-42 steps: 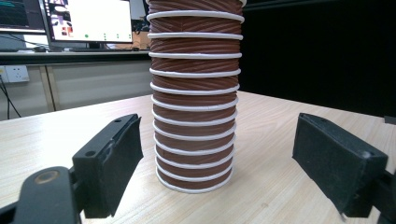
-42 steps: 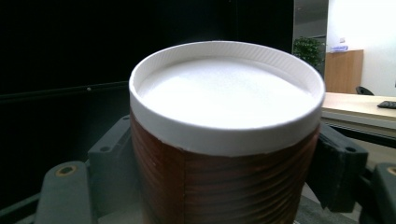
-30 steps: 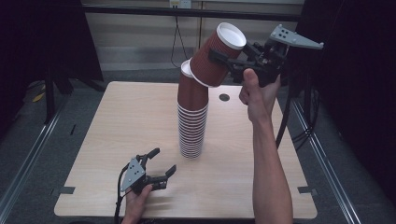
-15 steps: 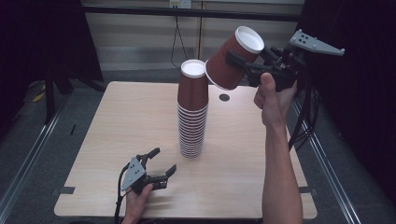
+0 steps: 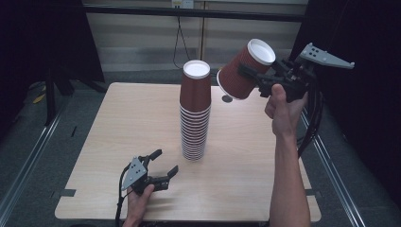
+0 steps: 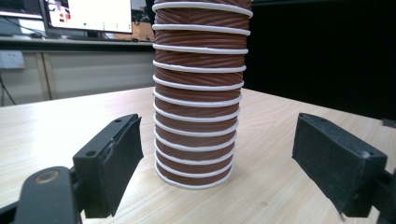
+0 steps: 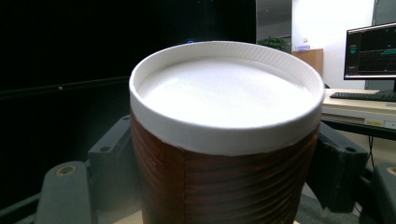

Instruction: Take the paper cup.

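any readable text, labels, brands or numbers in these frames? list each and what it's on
None can be read.
Stack of cups: plain brown ribbed walls, no print.
Held cup: plain white base, no marking.
Monitor behind the table in the left gripper view: window content too blurred to read.
Monitor in the right gripper view: graphics and text too small to read.
Small sign on the far cabinet: blurred.

brown ribbed paper cup [image 5: 246, 71] (white base up), tilted beside stack [image 5: 195, 113]

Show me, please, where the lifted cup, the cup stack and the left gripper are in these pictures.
lifted cup [image 5: 239, 75]: high view, on its brown ribbed side.
cup stack [image 5: 195, 118]: high view, on its middle rims.
left gripper [image 5: 163, 165]: high view, midway between its fingertips.
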`<state>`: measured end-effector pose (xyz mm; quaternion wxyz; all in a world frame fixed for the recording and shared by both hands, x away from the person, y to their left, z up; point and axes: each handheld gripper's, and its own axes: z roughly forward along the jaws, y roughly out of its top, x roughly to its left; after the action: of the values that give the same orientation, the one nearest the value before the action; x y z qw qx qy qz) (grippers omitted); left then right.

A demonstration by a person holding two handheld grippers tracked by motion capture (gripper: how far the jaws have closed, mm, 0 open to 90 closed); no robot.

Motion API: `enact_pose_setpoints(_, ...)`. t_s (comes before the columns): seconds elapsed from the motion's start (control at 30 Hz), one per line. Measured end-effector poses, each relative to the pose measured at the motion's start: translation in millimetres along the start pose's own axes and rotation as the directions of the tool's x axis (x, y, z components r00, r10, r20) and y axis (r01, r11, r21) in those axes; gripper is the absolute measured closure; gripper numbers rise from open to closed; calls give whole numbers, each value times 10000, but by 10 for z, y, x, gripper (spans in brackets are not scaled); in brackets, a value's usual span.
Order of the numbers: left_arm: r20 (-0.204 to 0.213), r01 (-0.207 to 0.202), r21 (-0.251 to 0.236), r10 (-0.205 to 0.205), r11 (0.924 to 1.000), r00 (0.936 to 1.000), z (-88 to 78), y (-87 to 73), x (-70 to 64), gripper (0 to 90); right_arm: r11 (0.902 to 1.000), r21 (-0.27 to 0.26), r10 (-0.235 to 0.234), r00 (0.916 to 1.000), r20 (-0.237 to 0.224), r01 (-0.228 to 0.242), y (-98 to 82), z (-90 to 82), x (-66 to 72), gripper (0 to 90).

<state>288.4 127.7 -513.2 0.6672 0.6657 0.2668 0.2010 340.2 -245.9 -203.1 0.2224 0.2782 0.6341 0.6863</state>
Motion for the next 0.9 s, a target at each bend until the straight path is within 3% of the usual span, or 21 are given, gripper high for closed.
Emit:
enact_pose_setpoints(0.03,50,-206,56,205,9998,9998,2,14,18,156,10000,35,39,10000,-1,-39,-23,-7,-4,221)
enact_pose_setpoints(0.17,292,208,-183,-202,9996,9994,4,89,8,156,9999,135,31,9999,98,-33,-105,-38,-14,221)
enact_pose_setpoints(0.2,401,-13,-131,19,9999,9992,7,123,24,156,9998,170,35,9999,116,-37,-127,-47,-15,221)
enact_pose_setpoints(0.5,1042,-363,-31,364,9993,9939,50,322,11,158,9982,571,156,9993,334,-175,-388,-129,-45,221)
enact_pose_setpoints(0.57,958,-680,-14,678,9977,9931,63,357,-8,158,9974,656,299,9994,190,-311,-455,-142,-49,220)
enact_pose_setpoints(0.83,1485,-521,392,457,9979,9879,135,423,-41,175,9976,638,271,9995,154,-281,-686,-234,15,221)
enact_pose_setpoints(0.9,1437,-524,642,428,9966,9887,141,423,-33,184,9972,712,221,9996,178,-233,-741,-242,21,221)
